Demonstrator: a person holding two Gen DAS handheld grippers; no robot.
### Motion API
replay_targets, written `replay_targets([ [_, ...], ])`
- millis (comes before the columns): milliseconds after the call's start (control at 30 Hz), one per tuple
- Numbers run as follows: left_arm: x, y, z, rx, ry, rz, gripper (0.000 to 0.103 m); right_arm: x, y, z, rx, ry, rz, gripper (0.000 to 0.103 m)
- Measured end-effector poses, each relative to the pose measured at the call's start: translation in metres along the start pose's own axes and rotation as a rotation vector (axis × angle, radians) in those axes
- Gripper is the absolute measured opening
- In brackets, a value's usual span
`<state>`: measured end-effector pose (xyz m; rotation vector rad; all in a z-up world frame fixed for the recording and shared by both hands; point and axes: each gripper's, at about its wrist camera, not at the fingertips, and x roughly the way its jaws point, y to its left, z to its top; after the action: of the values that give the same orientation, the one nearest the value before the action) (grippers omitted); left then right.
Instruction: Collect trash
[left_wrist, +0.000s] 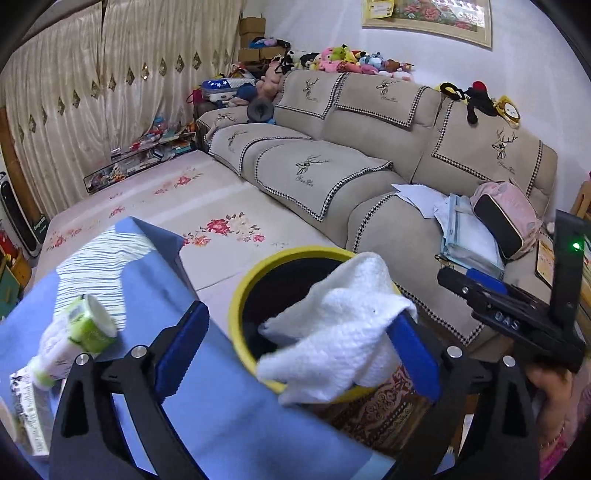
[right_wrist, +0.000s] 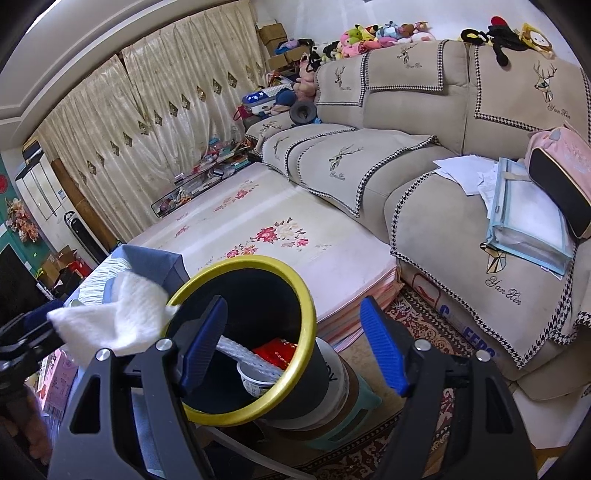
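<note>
A black bin with a yellow rim (left_wrist: 242, 295) (right_wrist: 306, 295) stands beside a blue-covered table (left_wrist: 229, 413). My left gripper (left_wrist: 295, 350) is open; a crumpled white tissue (left_wrist: 340, 325) hangs off its right finger (left_wrist: 413, 354) over the bin's rim. The tissue also shows at the left of the right wrist view (right_wrist: 110, 317). My right gripper (right_wrist: 291, 343) is open and empty above the bin, which holds a yoghurt cup (right_wrist: 255, 380), a red wrapper (right_wrist: 277, 350) and white netting. A green-and-white bottle (left_wrist: 74, 332) lies on the table.
A beige sofa (left_wrist: 332, 166) (right_wrist: 424, 166) with papers and a pink bag (left_wrist: 506, 218) stands behind. A floral mat (right_wrist: 266, 221) covers the low platform. A carton (left_wrist: 29, 417) lies at the table's left edge. Patterned rug (right_wrist: 424, 332) below.
</note>
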<state>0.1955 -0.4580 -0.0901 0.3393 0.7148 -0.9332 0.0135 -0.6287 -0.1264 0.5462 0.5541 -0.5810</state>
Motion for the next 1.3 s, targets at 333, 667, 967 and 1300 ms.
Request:
replay_targets([
  [333,0.022,0.01,0.038,-0.022,0.112,0.002,0.094,-0.012,0.011,0.004,-0.027,-0.023,-0.027,0.074],
  [667,0.097,0.007,0.03,-0.002,0.441,0.01,0.085,0.002,-0.011,0.0,0.002,0.011,-0.029,0.074],
  [967,-0.003,0.035,0.038,-0.124,0.13,-0.059,0.093,-0.001,-0.013,0.0,0.015,0.004,-0.035,0.074],
  [1300,-0.184,0.125,-0.036,-0.304,-0.253,0.188,0.098,0.0,0.046,-0.01,-0.087,0.03,0.019,0.074],
])
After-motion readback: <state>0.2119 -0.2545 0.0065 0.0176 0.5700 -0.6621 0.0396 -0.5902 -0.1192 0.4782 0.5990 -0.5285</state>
